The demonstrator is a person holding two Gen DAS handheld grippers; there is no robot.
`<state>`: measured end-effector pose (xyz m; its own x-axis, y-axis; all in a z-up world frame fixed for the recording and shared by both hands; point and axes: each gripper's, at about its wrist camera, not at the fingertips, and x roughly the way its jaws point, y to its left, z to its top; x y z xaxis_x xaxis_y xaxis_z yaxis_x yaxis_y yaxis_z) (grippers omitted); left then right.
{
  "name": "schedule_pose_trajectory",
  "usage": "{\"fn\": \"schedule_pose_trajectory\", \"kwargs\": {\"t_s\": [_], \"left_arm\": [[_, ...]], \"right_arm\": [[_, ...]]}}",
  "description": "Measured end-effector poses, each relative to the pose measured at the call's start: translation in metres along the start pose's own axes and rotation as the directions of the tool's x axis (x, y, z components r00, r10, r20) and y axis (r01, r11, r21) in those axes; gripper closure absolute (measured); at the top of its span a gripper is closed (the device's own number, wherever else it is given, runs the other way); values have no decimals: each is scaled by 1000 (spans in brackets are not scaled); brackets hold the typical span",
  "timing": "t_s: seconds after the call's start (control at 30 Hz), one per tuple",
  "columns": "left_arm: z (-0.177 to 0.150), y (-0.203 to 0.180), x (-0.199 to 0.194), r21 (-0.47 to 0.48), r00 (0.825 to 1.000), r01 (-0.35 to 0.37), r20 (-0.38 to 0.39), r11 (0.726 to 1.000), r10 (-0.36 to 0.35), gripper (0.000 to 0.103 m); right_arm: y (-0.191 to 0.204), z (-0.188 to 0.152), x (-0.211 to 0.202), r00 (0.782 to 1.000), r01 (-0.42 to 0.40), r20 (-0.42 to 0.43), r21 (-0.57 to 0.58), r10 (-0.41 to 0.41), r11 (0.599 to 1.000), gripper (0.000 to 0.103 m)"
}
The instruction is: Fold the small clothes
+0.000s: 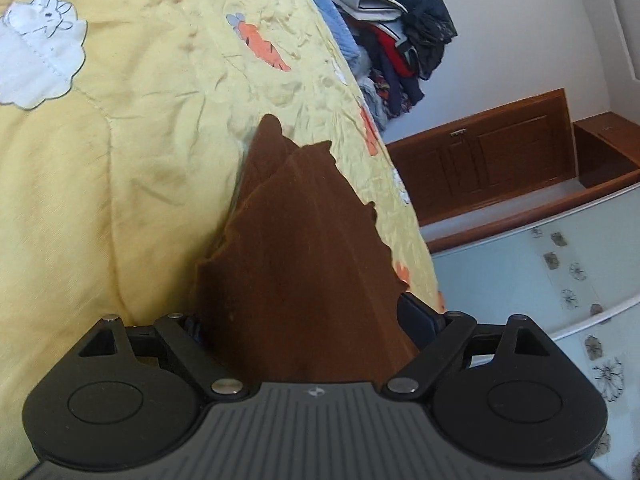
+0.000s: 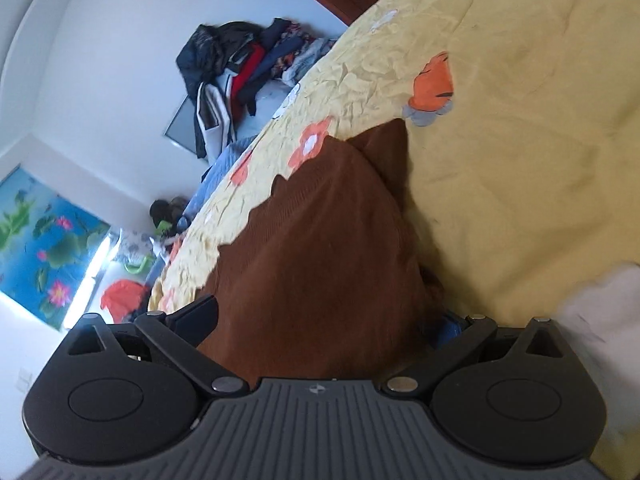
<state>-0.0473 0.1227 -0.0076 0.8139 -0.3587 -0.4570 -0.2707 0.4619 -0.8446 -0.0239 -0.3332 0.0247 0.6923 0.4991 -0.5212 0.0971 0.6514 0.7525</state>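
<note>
Brown garment [image 1: 304, 264] | long axis away from both tongs | on yellow quilt [image 1: 120, 168]

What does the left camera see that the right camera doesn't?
Only the left wrist view shows a white bunny patch and a wooden cabinet. Only the right wrist view shows a flower picture on the wall and something orange low down. Both show the brown cloth running between a gripper's fingers, the yellow blanket and a pile of clothes.

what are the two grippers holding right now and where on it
Both hold the brown corduroy garment: left gripper and right gripper each clamp an edge; which part cannot be told.
</note>
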Motion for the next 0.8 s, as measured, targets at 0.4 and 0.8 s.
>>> {"fn": "schedule_pose_trajectory", "kwargs": {"t_s": [0.4,0.8], "left_arm": [[4,-5,0,91,986,-161,-22,983,164,94],[-13,7,-66,192,980,-137,-116,972,161,96]], "right_arm": [[-13,7,32,998,-9,-57,81,14,997,85],[-6,-26,-42,991,-84,-104,32,87,996,87]]}}
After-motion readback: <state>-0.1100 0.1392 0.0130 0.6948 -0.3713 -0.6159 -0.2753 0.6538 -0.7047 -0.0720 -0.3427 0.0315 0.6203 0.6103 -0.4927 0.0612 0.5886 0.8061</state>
